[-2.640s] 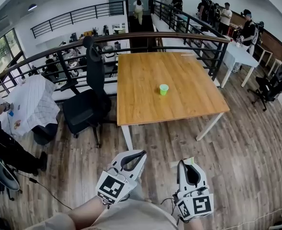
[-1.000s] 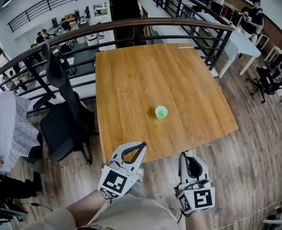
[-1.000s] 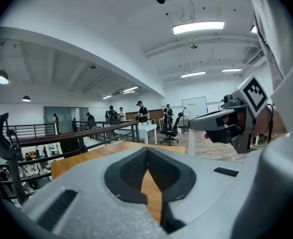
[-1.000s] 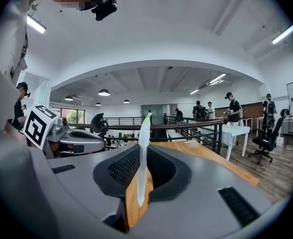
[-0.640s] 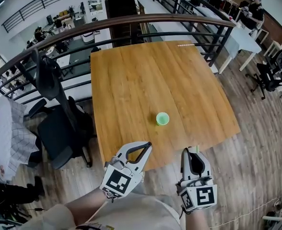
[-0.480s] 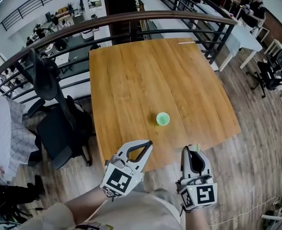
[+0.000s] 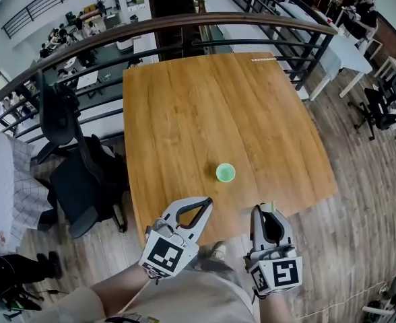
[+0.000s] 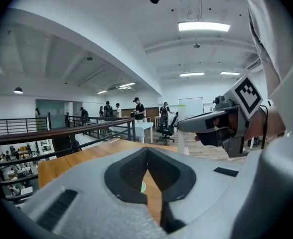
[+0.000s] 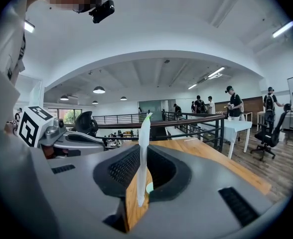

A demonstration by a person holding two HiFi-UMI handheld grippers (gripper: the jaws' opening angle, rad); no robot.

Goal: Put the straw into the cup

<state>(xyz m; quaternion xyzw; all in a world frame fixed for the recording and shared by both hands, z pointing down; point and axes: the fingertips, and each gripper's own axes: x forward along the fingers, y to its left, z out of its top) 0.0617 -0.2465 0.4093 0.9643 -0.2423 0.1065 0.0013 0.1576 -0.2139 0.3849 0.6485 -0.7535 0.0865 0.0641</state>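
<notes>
Gripped thin white green-tipped straw upright in right hand-held gripper, jaws pinched on it. Had left hand-held gripper closed, empty, alongside. Farther out, saw small green plastic cup on wooden counter, well apart from straw.

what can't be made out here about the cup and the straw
- Cup inside: too small in the head view; in both gripper views the jaws hide all but a sliver.
- Straw: in the head view the right gripper covers all but its tip.
- Table legs: head view, hidden under the tabletop.
</notes>
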